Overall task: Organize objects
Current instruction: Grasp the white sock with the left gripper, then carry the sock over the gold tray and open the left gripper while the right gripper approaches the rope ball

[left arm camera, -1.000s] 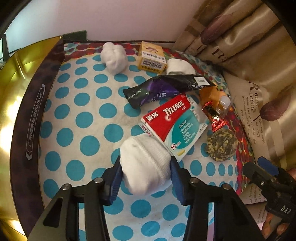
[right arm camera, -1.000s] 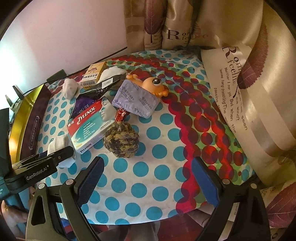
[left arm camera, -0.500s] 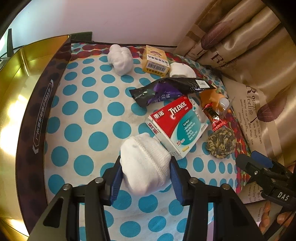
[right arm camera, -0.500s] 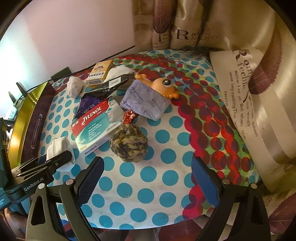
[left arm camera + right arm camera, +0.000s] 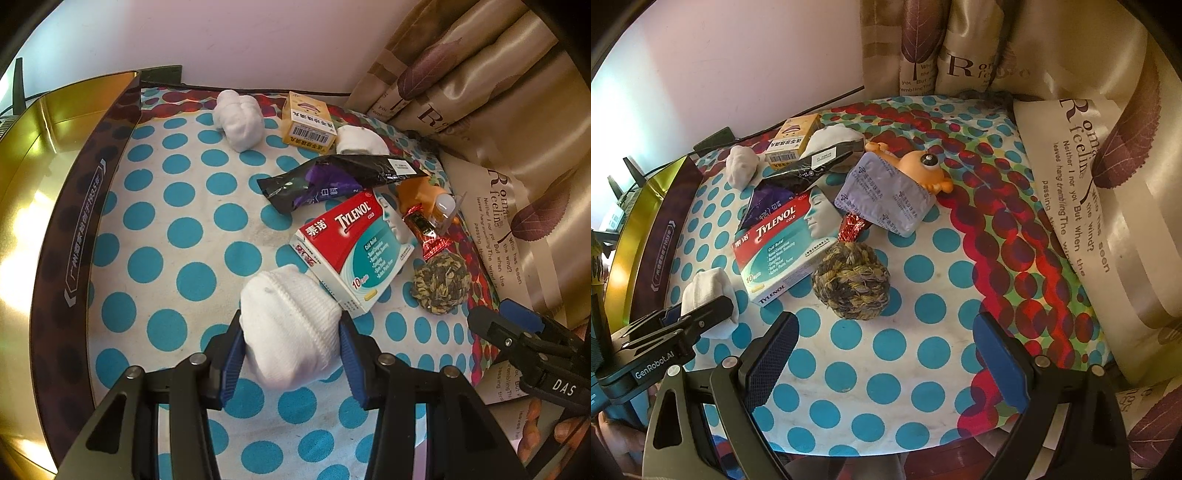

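Observation:
My left gripper (image 5: 290,354) is shut on a rolled white sock (image 5: 290,325), held just above the dotted cloth; it also shows in the right wrist view (image 5: 709,295). A Tylenol box (image 5: 354,251) lies just beyond the sock. My right gripper (image 5: 886,354) is open and empty, its jaws wide apart, a little short of a woven rope ball (image 5: 851,282). A purple blister pack (image 5: 886,197) leans on an orange toy (image 5: 919,166). A gold tin (image 5: 33,221) stands at the left.
Two more white sock rolls (image 5: 240,120) (image 5: 360,140), a yellow box (image 5: 308,123), a black-purple wrapper (image 5: 332,177) and a red foil candy (image 5: 424,232) lie further back. Curtains (image 5: 1089,110) hang at the right. The table edge (image 5: 886,450) is near me.
My left gripper has drawn back and lifted slightly with the sock, away from the Tylenol box. My right gripper has edged closer to the rope ball, still open.

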### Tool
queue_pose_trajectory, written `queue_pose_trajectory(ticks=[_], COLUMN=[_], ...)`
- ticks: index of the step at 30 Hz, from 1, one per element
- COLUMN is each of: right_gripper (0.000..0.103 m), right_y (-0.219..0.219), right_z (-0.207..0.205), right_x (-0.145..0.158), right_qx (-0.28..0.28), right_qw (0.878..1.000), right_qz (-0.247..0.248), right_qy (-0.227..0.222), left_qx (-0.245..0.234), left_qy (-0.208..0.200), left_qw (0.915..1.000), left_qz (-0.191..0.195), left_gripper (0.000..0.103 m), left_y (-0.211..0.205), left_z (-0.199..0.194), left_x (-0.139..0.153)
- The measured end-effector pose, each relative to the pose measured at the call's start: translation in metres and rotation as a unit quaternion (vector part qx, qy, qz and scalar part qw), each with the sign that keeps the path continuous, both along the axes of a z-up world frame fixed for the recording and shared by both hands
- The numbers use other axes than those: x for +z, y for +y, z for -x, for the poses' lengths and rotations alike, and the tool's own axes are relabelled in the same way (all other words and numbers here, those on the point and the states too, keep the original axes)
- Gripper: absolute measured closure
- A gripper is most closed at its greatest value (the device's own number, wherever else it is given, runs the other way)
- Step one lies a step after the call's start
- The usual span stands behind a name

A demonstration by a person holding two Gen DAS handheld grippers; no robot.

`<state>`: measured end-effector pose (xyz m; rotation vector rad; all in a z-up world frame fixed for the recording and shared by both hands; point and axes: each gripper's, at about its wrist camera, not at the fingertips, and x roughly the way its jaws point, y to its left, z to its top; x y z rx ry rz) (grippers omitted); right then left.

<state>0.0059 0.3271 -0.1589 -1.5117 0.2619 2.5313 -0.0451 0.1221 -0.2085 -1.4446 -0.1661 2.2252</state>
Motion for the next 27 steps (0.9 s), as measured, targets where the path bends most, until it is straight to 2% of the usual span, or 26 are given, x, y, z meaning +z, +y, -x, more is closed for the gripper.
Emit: queue_pose_trajectory(ticks=[8,18,27], right_gripper=[0.008,0.008,0.009], right_y=[0.001,0.0,-0.003], right_z=[0.001,0.003,0.01], right_x=[-0.001,-0.003,-0.006], right_qx=[0.001,0.001,0.008], right_qw=[1.0,1.0,1.0], right_qz=[-0.002,-0.003,-0.011], right_qy=[0.003,0.005,0.018], left_qx=[0.009,0.014,0.034], left_qy=[-0.005,0.046,0.071], left_qw=[0.9999,0.9988,0.9969], left_qz=[-0.01,-0.005,-0.002], left_gripper=[0.055,0.055,0.055], left_y=[-0.007,-0.021,-0.039], left_z=[-0.003,-0.011,-0.016], left_x=[0.003,0.037,0.056])
